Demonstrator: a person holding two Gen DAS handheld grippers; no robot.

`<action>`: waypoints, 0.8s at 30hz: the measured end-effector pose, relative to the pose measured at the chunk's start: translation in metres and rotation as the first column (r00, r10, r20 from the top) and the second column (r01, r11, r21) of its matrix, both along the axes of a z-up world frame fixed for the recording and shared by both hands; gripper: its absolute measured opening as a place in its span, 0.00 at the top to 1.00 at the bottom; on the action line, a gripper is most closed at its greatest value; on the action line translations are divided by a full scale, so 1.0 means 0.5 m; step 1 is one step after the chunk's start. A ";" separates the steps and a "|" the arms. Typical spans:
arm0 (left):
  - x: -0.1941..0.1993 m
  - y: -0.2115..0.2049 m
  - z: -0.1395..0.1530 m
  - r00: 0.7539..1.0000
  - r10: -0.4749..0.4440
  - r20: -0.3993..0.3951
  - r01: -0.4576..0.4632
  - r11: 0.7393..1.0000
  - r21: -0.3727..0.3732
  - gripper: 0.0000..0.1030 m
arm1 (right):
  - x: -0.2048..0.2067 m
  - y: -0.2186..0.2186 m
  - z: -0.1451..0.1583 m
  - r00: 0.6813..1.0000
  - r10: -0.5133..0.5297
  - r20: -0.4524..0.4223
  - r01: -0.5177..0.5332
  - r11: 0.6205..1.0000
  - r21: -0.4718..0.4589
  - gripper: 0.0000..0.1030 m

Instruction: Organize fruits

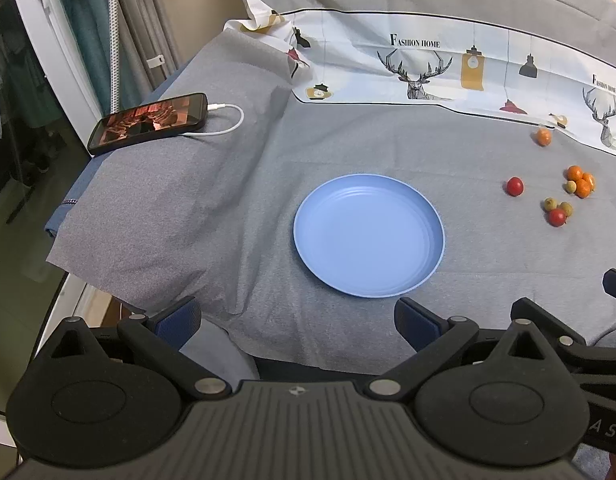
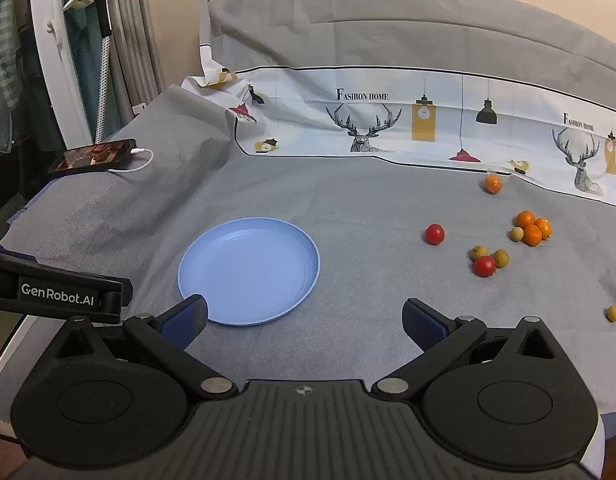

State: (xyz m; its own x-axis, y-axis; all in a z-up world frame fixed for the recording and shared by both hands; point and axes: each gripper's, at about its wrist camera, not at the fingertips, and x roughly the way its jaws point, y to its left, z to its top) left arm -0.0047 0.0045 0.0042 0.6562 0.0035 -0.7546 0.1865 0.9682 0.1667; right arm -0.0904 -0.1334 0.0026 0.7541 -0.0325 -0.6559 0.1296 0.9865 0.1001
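A: Where is the fruit?

B: Ahead and to the right of the right gripper (image 2: pixel 304 318), loose on the grey cloth (image 2: pixel 368 200). 3 oranges (image 2: pixel 532 229) touch in a clump with a pale berry; nearer sit a red tomato (image 2: pixel 484 266) and 2 yellowish berries (image 2: pixel 501 258). Another tomato (image 2: pixel 434 234) lies alone, 1 orange (image 2: pixel 493 183) by the printed cloth (image 2: pixel 428 120).

A: And the plate?

B: The blue plate (image 2: pixel 300 280) sits just ahead of its left finger, bare.

A: The tools?

B: Both spread wide, holding nothing. The left gripper (image 1: pixel 296 320) has the plate straight ahead.

A: Beyond?

B: A phone (image 1: pixel 148 122) on its cable (image 1: pixel 228 124), far left.
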 end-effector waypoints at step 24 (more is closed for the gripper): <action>0.090 -0.165 -0.033 0.974 -0.157 -0.166 0.147 0.987 -0.070 0.00 | 0.000 -0.264 -0.124 0.866 -0.499 -0.003 0.499 0.865 0.058 0.00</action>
